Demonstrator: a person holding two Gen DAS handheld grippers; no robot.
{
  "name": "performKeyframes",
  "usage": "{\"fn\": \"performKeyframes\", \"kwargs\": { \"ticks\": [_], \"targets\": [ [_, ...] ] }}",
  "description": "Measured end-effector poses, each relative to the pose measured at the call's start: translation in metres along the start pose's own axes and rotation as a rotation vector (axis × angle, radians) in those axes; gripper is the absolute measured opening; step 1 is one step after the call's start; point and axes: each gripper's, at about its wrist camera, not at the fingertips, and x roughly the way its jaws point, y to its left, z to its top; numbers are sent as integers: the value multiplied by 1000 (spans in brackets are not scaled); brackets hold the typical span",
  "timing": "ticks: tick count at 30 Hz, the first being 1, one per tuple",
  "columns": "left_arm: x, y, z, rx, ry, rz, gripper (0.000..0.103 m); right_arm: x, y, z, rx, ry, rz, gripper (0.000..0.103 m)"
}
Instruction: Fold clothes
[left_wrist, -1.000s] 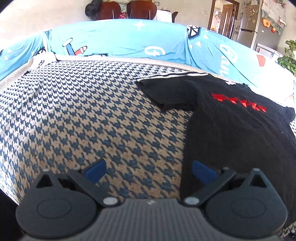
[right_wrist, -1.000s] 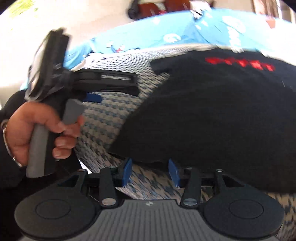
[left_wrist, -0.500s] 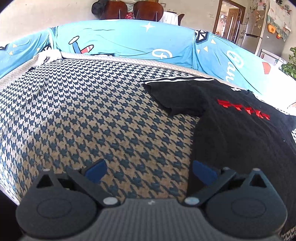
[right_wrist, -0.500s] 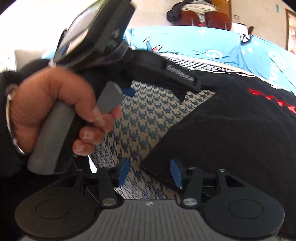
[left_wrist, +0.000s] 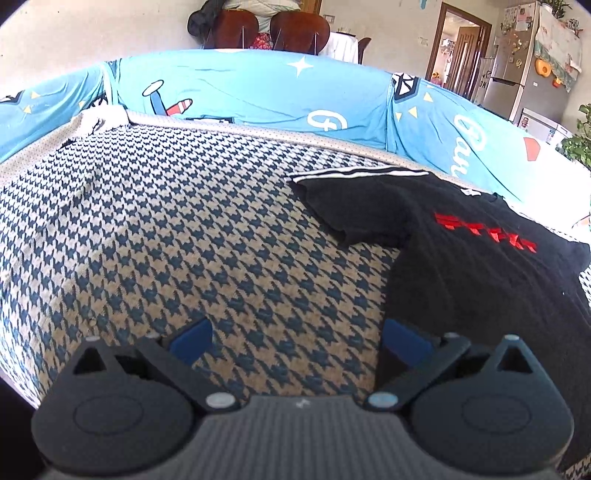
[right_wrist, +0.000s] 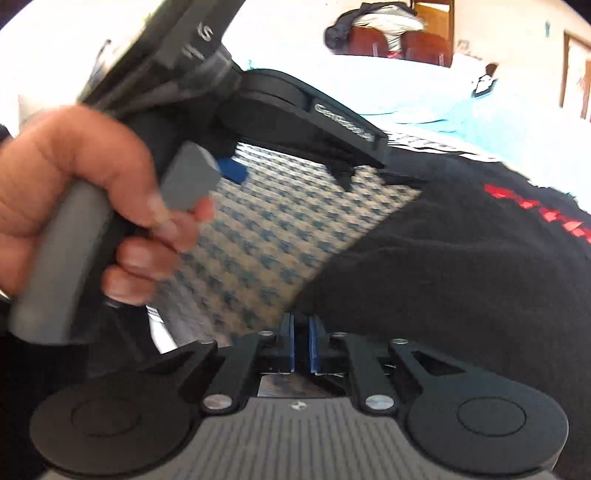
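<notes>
My right gripper (right_wrist: 302, 341) has its blue pads pinched nearly together right at the near corner of the black T-shirt (left_wrist: 480, 266). The hem seems to run in between them, though that view is smeared and I can't swear how much cloth is caught. The shirt lies flat on the houndstooth blanket (left_wrist: 184, 229), its chest and red print toward the right, one sleeve (left_wrist: 354, 199) spread out toward the blue sofa back (left_wrist: 258, 92).

My left gripper (left_wrist: 297, 338) is wide open and empty, hovering over the blanket with its right pad just at the shirt's side edge. The hand (right_wrist: 81, 199) on its handle shows in the right camera.

To do this step well, I'd confirm the right pinch has both layers of the hem before lifting (a single layer will drag the shirt crooked). Then I'd slide the left gripper onto the side edge, further up toward the sleeve, and close on it. I'd lift both low and together, carry the edge across toward the red print, and lay it down straight so the fold line runs parallel to the shirt's side.
</notes>
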Motion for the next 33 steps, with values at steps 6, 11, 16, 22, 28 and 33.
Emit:
{"fn": "performKeyframes", "kwargs": {
  "ticks": [6, 11, 16, 22, 28, 33],
  "targets": [
    [-6, 4, 6, -5, -39, 25, 103, 6, -8, 16, 107, -32, 87, 10],
    [-7, 5, 9, 0, -50, 40, 103, 15, 0, 15, 81, 0, 104, 10],
    [-3, 1, 6, 5, -29, 21, 103, 17, 1, 3, 89, 53, 131, 12],
    [6, -4, 9, -26, 7, -45, 103, 1, -8, 4, 113, 12, 138, 13],
    [18, -17, 18, -11, 22, -95, 103, -5, -20, 7, 121, 10, 62, 31],
    [32, -30, 29, 6, 35, -129, 103, -8, -35, 10, 137, 20, 31, 40]
  ]
}}
